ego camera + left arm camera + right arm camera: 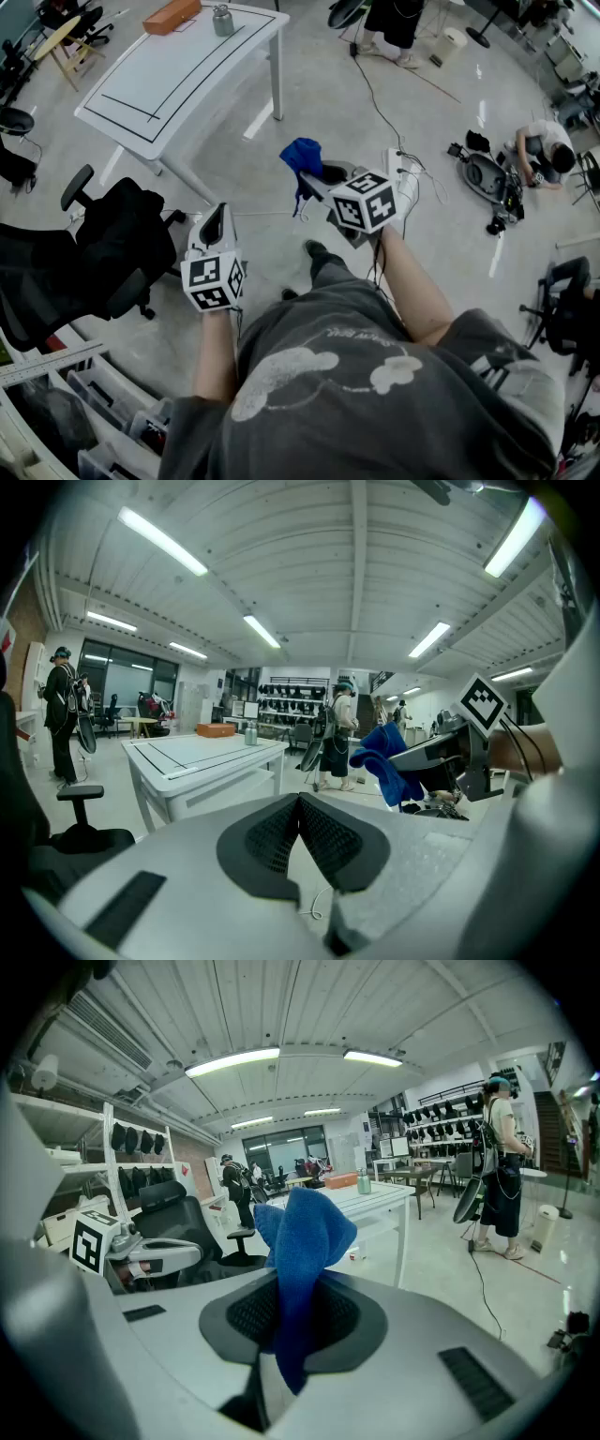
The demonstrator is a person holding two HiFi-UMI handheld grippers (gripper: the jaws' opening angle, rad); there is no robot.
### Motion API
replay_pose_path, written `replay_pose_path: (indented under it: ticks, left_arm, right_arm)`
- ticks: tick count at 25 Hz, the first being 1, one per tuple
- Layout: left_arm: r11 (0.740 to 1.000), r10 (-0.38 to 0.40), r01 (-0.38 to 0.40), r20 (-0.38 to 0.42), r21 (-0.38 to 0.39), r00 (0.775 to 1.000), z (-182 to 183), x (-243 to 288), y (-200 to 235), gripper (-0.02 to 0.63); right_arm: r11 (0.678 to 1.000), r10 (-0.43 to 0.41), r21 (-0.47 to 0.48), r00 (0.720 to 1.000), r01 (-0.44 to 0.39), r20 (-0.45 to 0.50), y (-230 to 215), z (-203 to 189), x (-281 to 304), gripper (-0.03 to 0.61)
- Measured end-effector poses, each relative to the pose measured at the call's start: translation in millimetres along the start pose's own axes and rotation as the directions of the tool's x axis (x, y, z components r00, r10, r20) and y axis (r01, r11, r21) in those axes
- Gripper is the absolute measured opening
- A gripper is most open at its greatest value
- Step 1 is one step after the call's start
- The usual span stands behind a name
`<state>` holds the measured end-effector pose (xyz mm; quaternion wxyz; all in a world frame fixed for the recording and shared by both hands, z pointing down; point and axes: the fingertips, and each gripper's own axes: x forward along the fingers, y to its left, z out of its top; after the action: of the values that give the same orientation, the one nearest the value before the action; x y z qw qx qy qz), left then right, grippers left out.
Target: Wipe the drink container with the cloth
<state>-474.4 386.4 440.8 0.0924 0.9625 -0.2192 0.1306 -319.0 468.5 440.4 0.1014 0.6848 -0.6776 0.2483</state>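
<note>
Dark ribbed pads [323, 1321] of the right gripper [291, 1309] are pressed together on a blue cloth [305, 1232], pinching it near its lower end so that a thick fold stands up beyond the jaws and a short tail hangs below them. The left gripper [300, 829] has its pads closed flat against each other with nothing between them. In the head view both tools are held out in front of the person's grey shirt [375, 394], the left one low beside a black office chair [112, 248] and the right one farther forward over bare concrete floor [441, 216]. The drink container [222, 21], a small metal flask, stands upright near the far edge of the white table [187, 103], just beside an orange box [172, 15] and well apart from both grippers. By my reading the step in hand is carrying the cloth to the table, with no wiping begun. To do it well, hold the pinch firm so the cloth does not slip on the way, and arrive with the free fold leading, since that soft bunch should meet the flask rather than the hard jaws. The flask looks light and likely to tip, so the empty left gripper should open and steady it first. A trailing cable [375, 98] on the floor ahead is a possible snag.
</note>
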Motion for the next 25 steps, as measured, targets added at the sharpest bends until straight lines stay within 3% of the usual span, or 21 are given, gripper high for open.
replay_pose_path:
  ticks: [8,14,20,25]
  left_arm:
    - [1.000,-0.009,0.009,-0.013,-0.022,1.000,-11.0,-9.3,1.9,0.003]
    - [0.999,-0.011,0.010,-0.037,-0.033,0.999,-14.8,2.9,6.9,0.003]
    - [1.000,-0.003,0.002,-0.051,-0.019,0.999,-5.4,39.6,16.8,0.003]
    - [0.999,0.028,-0.031,-0.081,-0.030,0.996,1.1,96.9,31.7,0.003]
  right_arm:
    - [0.999,-0.009,-0.036,0.999,0.008,-0.038,7.9,-14.2,-5.8,0.061]
    - [1.000,-0.008,0.015,1.000,0.008,-0.030,-6.3,-17.0,-0.2,0.061]
    - [0.999,0.001,0.049,0.999,0.001,-0.037,-40.5,-11.8,24.0,0.063]
    - [0.998,0.020,0.054,0.999,-0.017,-0.049,-94.9,5.6,62.0,0.063]
